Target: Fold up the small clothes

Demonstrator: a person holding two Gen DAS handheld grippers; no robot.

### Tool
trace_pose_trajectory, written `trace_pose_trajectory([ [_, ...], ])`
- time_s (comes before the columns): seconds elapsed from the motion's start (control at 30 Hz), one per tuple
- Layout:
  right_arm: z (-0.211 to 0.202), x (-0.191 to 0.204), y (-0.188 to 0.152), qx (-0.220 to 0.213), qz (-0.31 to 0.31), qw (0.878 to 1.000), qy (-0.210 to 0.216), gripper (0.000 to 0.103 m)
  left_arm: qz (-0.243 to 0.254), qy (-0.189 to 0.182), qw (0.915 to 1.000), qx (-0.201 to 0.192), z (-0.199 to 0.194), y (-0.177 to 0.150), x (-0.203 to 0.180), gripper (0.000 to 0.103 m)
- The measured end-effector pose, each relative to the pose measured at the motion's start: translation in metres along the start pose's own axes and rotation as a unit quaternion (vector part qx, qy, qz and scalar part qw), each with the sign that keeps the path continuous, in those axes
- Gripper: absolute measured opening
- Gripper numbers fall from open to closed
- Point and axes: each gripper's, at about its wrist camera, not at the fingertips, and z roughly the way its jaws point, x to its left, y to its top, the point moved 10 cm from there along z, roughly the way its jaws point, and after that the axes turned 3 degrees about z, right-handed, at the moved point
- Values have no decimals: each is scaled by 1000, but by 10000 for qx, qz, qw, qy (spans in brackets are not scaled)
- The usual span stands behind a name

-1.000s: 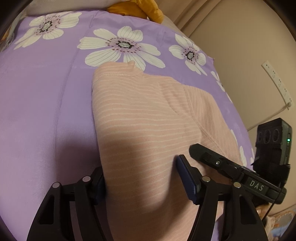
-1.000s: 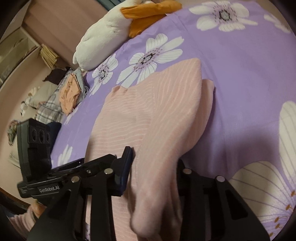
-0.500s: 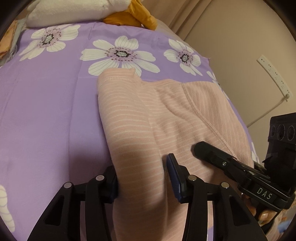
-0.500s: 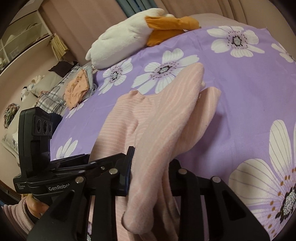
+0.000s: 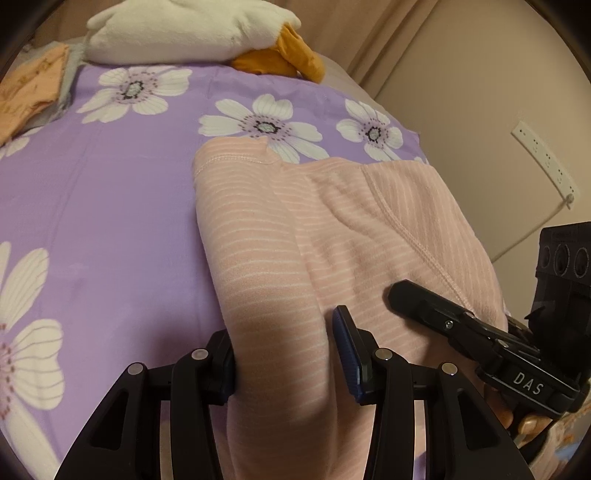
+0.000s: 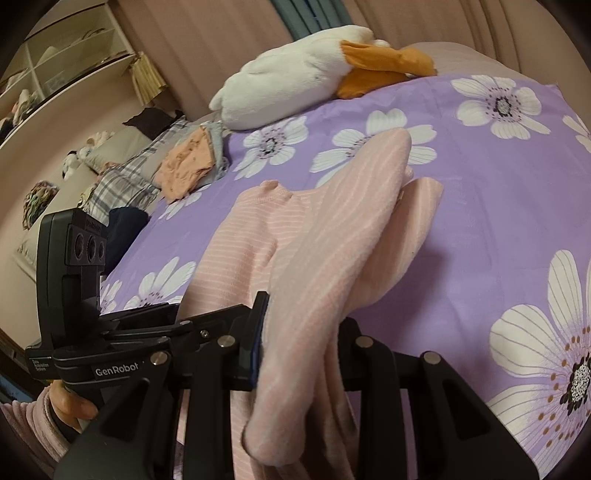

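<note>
Between my left tongs (image 5: 284,354) sits a thick fold of the pink striped garment (image 5: 332,236); both pads press into it, jaws about half apart around the bunched cloth. From this left view the garment runs away from the tongs across the purple flowered bedspread (image 5: 110,206), its far hem lying flat near a white flower. My right tongs (image 5: 480,332) show at the right edge, over the same cloth. A white and orange plush toy (image 5: 207,33) lies at the head of the bed.

Seen from the right wrist, my right tongs (image 6: 303,332) are narrowly closed on a bundled edge of the garment (image 6: 332,236), which hangs over them, lifted off the bedspread (image 6: 498,192). My left tongs (image 6: 155,332) sit just to the left, gripped by my hand (image 6: 70,402). Folded clothes (image 6: 184,166) lie farther left.
</note>
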Motion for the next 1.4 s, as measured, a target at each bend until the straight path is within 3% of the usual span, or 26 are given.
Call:
trace_pose_trajectory([
  [0.7,9,65,11,53,-607,9979,233,29,-223,402,9977,-505,-53,-4,32,45],
  [1.4,66,75,43,150,-797,9964,251,29,-330,691,9955,-564,-35,28,79,45],
])
